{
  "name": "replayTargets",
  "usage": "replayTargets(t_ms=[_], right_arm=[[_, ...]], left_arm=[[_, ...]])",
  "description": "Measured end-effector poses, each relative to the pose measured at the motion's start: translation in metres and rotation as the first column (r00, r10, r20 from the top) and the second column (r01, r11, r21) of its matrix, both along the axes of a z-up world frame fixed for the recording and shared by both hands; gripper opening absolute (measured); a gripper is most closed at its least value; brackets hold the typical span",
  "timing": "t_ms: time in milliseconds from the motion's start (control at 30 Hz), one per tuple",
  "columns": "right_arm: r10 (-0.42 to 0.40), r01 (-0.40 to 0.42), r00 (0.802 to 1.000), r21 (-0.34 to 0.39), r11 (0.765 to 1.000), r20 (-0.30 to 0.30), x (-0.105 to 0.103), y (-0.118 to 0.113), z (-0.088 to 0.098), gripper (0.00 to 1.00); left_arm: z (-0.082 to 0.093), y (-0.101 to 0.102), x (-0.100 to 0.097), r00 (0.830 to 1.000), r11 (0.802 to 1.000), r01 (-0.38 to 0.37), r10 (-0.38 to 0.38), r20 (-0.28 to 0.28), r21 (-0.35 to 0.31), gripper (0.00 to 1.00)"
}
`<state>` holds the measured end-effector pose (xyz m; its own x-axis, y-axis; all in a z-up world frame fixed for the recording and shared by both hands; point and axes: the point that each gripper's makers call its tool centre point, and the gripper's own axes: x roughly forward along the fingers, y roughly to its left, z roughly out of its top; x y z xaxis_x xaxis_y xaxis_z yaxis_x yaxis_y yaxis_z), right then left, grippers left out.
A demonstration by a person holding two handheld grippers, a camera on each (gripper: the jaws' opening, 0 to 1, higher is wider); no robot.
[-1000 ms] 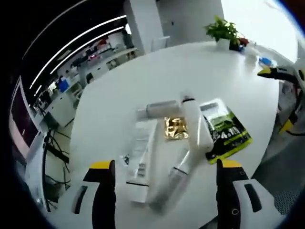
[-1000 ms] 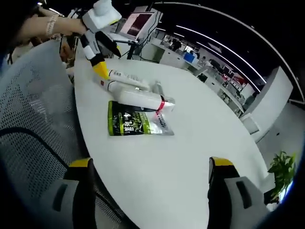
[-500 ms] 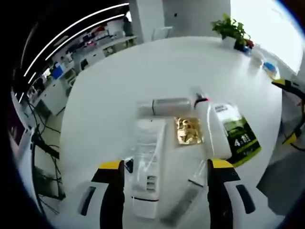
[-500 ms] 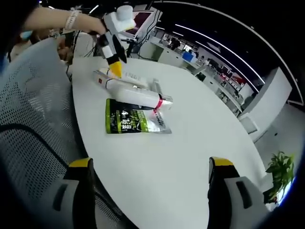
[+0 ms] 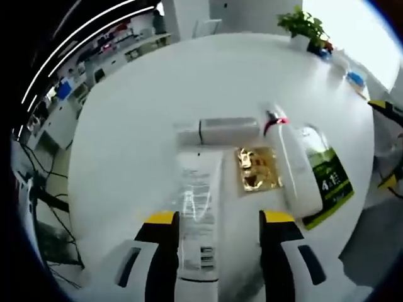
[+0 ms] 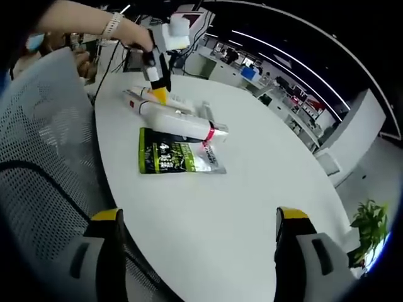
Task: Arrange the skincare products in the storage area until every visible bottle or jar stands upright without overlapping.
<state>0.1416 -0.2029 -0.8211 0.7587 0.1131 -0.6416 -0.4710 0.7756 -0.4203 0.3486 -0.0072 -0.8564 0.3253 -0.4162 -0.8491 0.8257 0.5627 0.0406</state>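
Now the left gripper [image 5: 214, 223] straddles the flat white printed tube [image 5: 199, 207] beside the gold foil sachet [image 5: 257, 168] — jaws open, not yet closed; next, pinch and upend it. Right gripper [image 6: 198, 236] hangs open — well away.

Round white table [image 5: 189, 82]; potted plant [image 5: 303, 25] at far edge. Mesh chair [image 6: 38, 138] beside it. Ceiling light strips [image 6: 283, 53], desks [image 5: 107, 56] beyond.
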Motion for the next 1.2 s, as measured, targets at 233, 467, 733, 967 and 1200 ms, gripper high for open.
replayTargets(t_ms=[233, 467, 733, 967, 1200], right_arm=[[-0.006, 0.006, 1.0, -0.002, 1.0, -0.005, 0.0, -0.001, -0.001, 1.0], [-0.015, 0.015, 1.0, -0.004, 1.0, -0.007, 0.0, -0.003, -0.001, 1.0], [-0.02, 0.02, 1.0, -0.006, 1.0, -0.01, 0.0, -0.004, -0.002, 1.0], [-0.015, 0.015, 1.0, -0.011, 1.0, -0.011, -0.001, -0.004, -0.002, 1.0], [-0.025, 0.025, 1.0, -0.009, 1.0, -0.012, 0.0, -0.006, -0.002, 1.0]], left_arm=[[-0.005, 0.002, 0.008, 1.0, 0.999, 0.006, -0.005, -0.022, 0.046, 0.43], [-0.006, 0.002, 0.016, 0.999, 0.996, 0.023, -0.02, -0.036, 0.082, 0.36], [-0.012, 0.002, 0.019, 0.997, 0.991, 0.049, -0.041, -0.066, 0.128, 0.34], [-0.018, 0.004, 0.019, 0.994, 0.986, 0.057, -0.042, -0.096, 0.159, 0.32], [-0.022, 0.003, 0.017, 0.991, 0.979, 0.079, -0.057, -0.117, 0.186, 0.33]])
